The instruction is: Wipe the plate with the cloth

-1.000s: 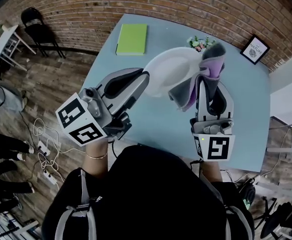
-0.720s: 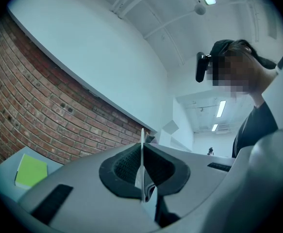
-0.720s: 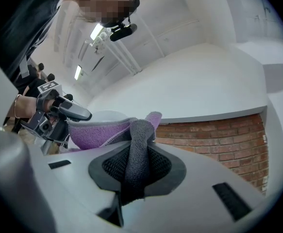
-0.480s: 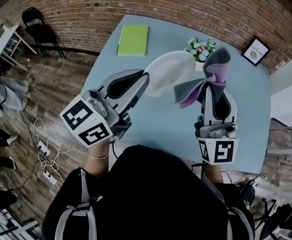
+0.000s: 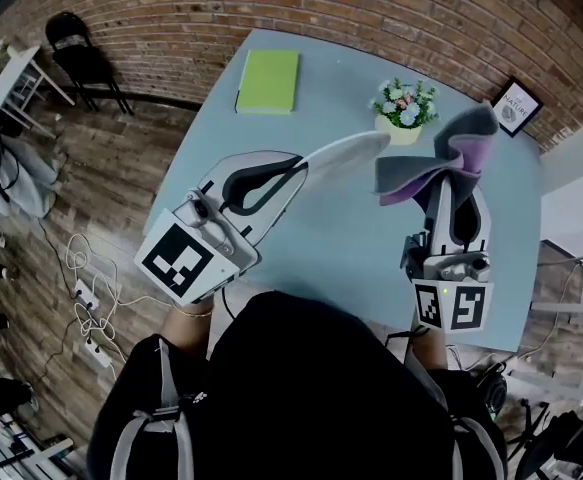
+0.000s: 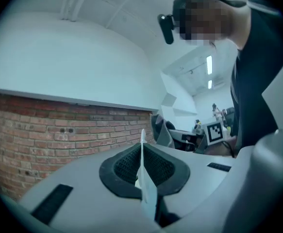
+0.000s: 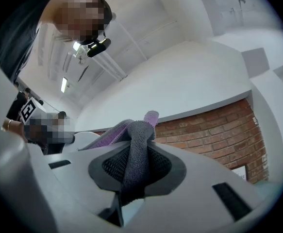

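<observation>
A room with a red brick wall (image 5: 371,8) and a dark wooden floor (image 5: 111,168), seen from above. A light blue table (image 5: 351,238) fills the middle and stands against the wall. At the bottom edge is a person in a dark top (image 5: 301,388), with both arms reaching forward over the table and a two-jaw gripper in each hand.

The left gripper (image 5: 293,165) is grey, with a black-and-white marker cube at its back end. It points out over the table, and its jaws are closed tight on the rim of a white plate (image 5: 346,150). The plate is lifted clear of the table. It is turned so that the head view sees it almost edge-on, as a thin pale sliver running up and to the right from the jaw tips. In the left gripper view the rim stands as a narrow upright blade squeezed between the two black pads.

The right gripper (image 5: 451,183) also carries a marker cube and points away from the person. Its jaws are clamped on a grey and purple cloth (image 5: 441,153). The cloth bunches between the pads and fans out past the jaw tips in loose folds. It hangs in the air just right of the plate's far end, with a small gap between the two.

A lime green notebook (image 5: 267,80) lies near the table's far left corner. A small pot of flowers (image 5: 403,108) stands near the far edge, and a framed picture (image 5: 516,105) stands at the far right corner by the wall.
</observation>
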`<state>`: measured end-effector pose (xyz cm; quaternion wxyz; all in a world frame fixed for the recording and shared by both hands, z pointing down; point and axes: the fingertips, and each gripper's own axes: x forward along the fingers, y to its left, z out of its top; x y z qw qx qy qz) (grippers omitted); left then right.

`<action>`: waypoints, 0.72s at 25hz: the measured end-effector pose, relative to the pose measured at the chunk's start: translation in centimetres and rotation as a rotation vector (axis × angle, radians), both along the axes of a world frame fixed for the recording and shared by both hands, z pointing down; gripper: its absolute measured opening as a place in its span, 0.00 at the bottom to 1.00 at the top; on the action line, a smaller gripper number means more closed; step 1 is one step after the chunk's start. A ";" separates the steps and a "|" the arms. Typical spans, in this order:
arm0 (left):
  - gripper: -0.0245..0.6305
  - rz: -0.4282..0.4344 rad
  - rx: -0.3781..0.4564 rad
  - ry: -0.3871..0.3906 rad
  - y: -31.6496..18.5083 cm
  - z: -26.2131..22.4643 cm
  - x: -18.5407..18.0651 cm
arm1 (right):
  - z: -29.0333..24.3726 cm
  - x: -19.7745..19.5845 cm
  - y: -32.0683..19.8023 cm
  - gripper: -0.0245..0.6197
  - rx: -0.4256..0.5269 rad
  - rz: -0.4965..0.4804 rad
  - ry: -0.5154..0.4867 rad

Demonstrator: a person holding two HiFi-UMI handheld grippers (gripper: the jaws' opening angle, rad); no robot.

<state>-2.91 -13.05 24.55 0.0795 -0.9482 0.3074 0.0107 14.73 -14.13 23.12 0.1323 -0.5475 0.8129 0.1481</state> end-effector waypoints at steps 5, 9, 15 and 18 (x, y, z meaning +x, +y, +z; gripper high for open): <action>0.07 0.009 0.219 -0.280 0.8 0.6 1.3 | -0.7 0.9 0.1 0.13 0.007 0.021 -0.024; 0.07 0.030 0.292 -0.371 1.2 1.2 1.7 | -1.1 0.7 0.2 0.13 0.016 0.018 -0.021; 0.07 0.037 0.424 -0.526 1.4 2.1 2.5 | -2.1 0.8 -0.1 0.13 0.028 0.011 -0.053; 0.07 0.044 0.485 -0.599 1.7 2.3 2.9 | -3.0 0.7 0.0 0.13 0.049 -0.002 -0.069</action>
